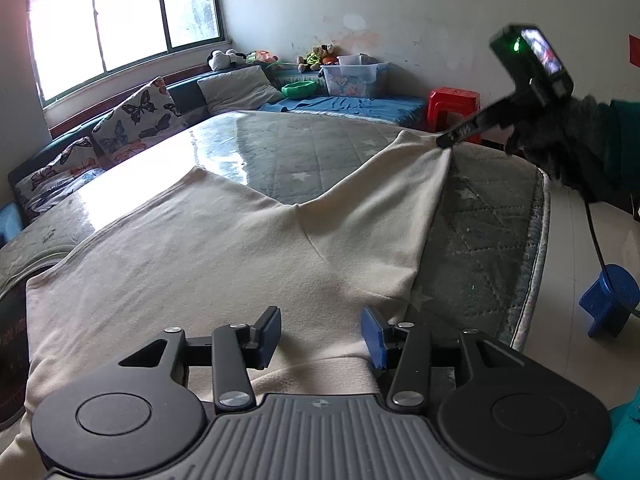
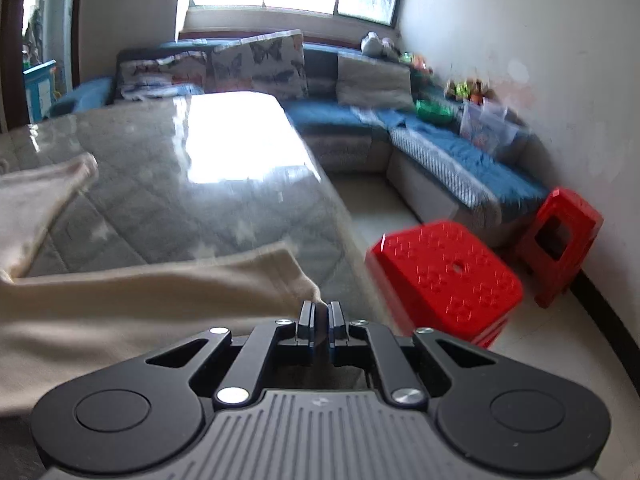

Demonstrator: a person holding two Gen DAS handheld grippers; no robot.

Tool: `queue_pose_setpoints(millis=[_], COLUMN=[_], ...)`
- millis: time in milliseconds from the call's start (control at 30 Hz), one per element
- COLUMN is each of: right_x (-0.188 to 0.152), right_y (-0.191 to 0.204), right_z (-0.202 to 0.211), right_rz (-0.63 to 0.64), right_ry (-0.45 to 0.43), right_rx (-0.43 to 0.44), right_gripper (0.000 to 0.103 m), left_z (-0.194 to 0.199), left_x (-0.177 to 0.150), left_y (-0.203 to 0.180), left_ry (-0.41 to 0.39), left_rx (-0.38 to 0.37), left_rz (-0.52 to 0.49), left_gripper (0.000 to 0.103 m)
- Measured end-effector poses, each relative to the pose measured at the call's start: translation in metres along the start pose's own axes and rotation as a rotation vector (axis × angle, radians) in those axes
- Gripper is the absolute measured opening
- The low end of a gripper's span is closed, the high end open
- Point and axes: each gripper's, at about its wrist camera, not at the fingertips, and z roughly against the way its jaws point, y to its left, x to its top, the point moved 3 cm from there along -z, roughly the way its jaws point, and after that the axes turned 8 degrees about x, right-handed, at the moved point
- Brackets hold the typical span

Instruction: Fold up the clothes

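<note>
A cream long-sleeved garment lies spread on a grey quilted mattress. My left gripper stands open just above the garment's near edge, blue pads apart, nothing pinched between them. In the left wrist view my right gripper is shut on the end of the garment's right sleeve, pulling it taut toward the mattress's right edge; a dark-gloved hand holds it. In the right wrist view my right gripper is shut with the cream sleeve cuff clamped at its tips. The other sleeve lies at the left.
Red plastic stools stand on the floor right of the mattress. A blue stool sits near the bed's corner. A blue-covered sofa with butterfly pillows, toys and a clear bin lines the far wall under the window.
</note>
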Motion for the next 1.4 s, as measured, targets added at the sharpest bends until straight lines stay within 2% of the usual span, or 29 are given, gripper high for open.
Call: queue_pose_setpoints(millis=[133,300,433,533,633,667,833,900,1033,1133,1400], right_x=[0.001,0.011,0.019,0.021,0.022,0.023,0.025,0.025,0.027,0.03,0.027], right_y=[-0.003,0.002,0.019,0.028,0.033,0.035,0.045,0.048,0.08,0.115,0.219], right_z=[0.007,0.021,0.018,0.012,0.008,0.006,0.0,-0.003,0.012,0.025,0.042], right_rz=[-0.021,-0.006,0.025,0.043,0.051,0.053,0.066,0.071,0.143,0.215,0.424], right_ry=[-0.021,-0.067,-0.07,-0.06,-0.05,-0.047,-0.03,-0.024,-0.039,-0.053,-0.045], right_rx=[0.001,0.031,0.112,0.137,0.15,0.155,0.176,0.185,0.27,0.363,0.587], right_gripper=[0.025,0.025,0.027,0.036,0.038,0.043,0.05,0.063,0.068,0.08,0.086], left_z=[0.0,0.004,0.006,0.003,0.001,0.001,0.009,0.014,0.026,0.038,0.053], left_x=[0.001,0.007,0.011,0.008,0.003,0.001,-0.002,-0.004,-0.011,-0.02,-0.051], left_y=[0.001,0.002,0.002,0.0,-0.002,-0.001,0.012,0.02,0.041,0.064,0.127], left_ry=[0.001,-0.018,-0.031,-0.016,0.005,0.008,-0.001,-0.002,-0.004,-0.005,0.017], left_rx=[-0.003,0.002,0.006,0.005,0.001,0.002,0.023,0.049,0.112,0.174,0.342], left_rz=[-0.008,-0.007,0.005,0.009,0.014,0.022,0.097,0.125,0.186,0.25,0.417], left_gripper=[0.049,0.049,0.049,0.049,0.049,0.05,0.055,0.055,0.056,0.056,0.056])
